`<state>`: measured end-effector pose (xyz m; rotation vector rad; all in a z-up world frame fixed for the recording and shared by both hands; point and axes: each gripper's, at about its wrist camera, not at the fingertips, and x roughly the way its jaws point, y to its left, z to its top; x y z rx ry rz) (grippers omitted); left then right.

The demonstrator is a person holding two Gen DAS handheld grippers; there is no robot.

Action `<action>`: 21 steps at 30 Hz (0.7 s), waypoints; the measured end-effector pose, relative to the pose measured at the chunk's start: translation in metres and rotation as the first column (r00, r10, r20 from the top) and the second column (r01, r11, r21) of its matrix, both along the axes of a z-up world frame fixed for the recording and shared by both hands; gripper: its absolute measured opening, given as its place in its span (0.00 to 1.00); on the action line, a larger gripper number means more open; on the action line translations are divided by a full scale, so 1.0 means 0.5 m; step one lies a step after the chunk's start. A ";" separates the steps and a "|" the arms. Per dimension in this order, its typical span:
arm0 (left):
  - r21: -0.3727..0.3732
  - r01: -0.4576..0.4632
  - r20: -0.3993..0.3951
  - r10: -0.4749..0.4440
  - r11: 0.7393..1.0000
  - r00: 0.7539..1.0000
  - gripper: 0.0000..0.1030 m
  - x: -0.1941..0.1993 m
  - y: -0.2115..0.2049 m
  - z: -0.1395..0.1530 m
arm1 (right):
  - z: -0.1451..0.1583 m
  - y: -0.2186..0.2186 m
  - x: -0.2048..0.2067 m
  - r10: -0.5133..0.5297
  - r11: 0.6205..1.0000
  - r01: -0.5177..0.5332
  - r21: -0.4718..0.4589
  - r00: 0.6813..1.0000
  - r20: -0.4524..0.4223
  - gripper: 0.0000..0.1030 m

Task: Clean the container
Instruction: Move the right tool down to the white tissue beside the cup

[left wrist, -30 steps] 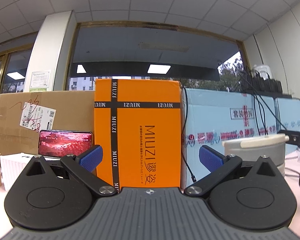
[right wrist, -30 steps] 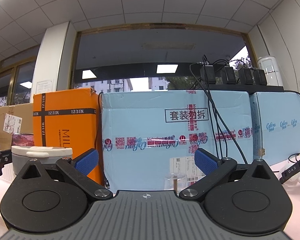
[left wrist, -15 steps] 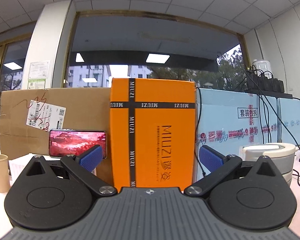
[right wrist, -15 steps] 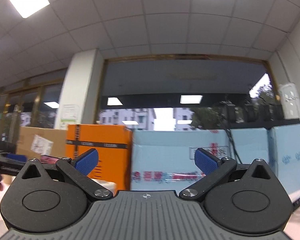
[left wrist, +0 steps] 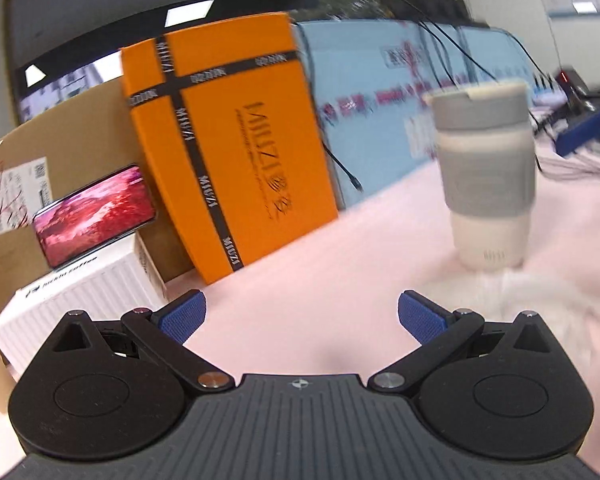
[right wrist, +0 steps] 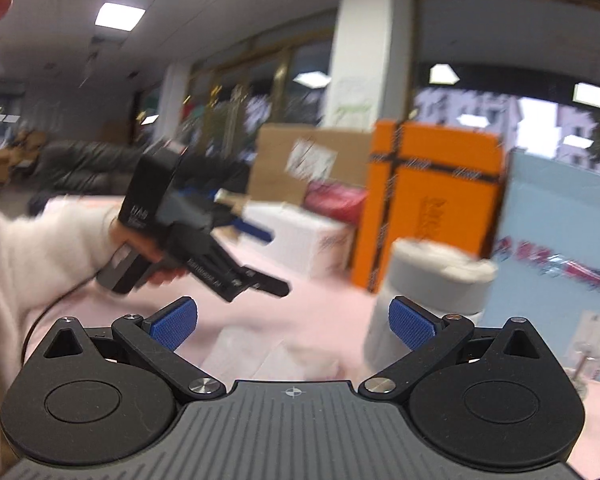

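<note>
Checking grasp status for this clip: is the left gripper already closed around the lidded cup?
No. The left gripper is open with nothing between its pads, and the lidded cup stands apart on the pink table.

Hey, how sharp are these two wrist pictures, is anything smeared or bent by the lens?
Left wrist view: the left tongs are crisp, the cream cup with grey sleeve is motion-smeared, and the orange box bows from fisheye distortion. Right wrist view: the right tongs are sharp, while the background and the cup are blurred.
</note>
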<state>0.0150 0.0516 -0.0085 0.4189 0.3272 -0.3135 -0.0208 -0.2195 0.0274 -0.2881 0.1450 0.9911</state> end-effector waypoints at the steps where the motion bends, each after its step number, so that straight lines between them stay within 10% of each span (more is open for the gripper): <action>1: 0.027 0.024 -0.001 -0.024 0.999 1.000 1.00 -0.007 -0.007 -0.007 | -0.004 0.010 -0.005 0.021 0.999 -0.021 -0.033 1.000 -0.005 1.00; 10: 0.139 0.142 -0.044 -0.137 0.980 0.990 1.00 -0.030 -0.043 -0.036 | -0.036 0.117 0.032 0.167 0.937 -0.164 -0.308 0.986 -0.016 1.00; 21: 0.101 0.100 -0.055 -0.095 0.990 0.994 1.00 -0.020 -0.006 -0.026 | -0.069 0.181 0.074 0.128 0.906 -0.146 -0.398 0.989 -0.072 0.99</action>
